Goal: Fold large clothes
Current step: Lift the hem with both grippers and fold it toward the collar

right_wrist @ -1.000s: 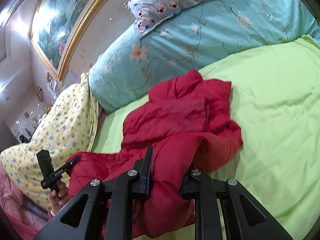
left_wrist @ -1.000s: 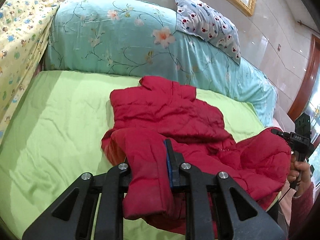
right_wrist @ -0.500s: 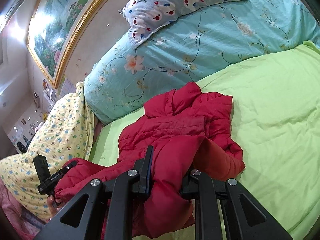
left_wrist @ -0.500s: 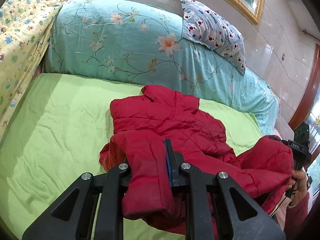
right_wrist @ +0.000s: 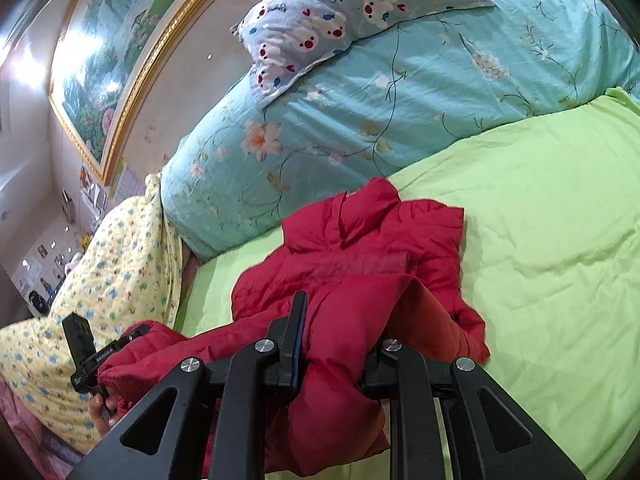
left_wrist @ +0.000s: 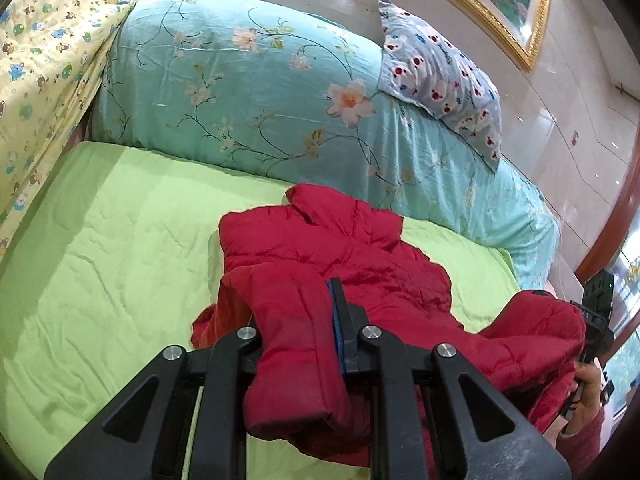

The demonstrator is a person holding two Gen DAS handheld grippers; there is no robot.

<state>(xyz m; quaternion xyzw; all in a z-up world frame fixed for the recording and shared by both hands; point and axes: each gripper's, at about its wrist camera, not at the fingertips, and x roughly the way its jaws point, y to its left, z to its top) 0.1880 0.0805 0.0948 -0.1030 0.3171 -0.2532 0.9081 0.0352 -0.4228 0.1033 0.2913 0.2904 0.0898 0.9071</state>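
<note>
A red puffer jacket [left_wrist: 332, 248] lies on the green bedsheet [left_wrist: 112, 248], its collar toward the pillows. My left gripper [left_wrist: 296, 320] is shut on a thick fold of the jacket's near edge. My right gripper [right_wrist: 340, 332] is shut on another fold of the red jacket [right_wrist: 372, 248], lifted off the green sheet [right_wrist: 540, 220]. Each gripper shows in the other's view: the right one [left_wrist: 596, 320] at the far right, the left one [right_wrist: 86, 356] at the lower left, both with jacket fabric bunched at them.
A long teal floral bolster [left_wrist: 248, 92] runs along the head of the bed, with a small bear-print pillow [left_wrist: 440, 76] on it. A yellow patterned quilt [left_wrist: 36, 64] is heaped at the left side. A gold-framed picture [right_wrist: 112, 64] hangs on the wall.
Both grippers have drawn back toward the foot of the bed with the jacket's hem, and the jacket's body has stretched out flatter between collar and hem.
</note>
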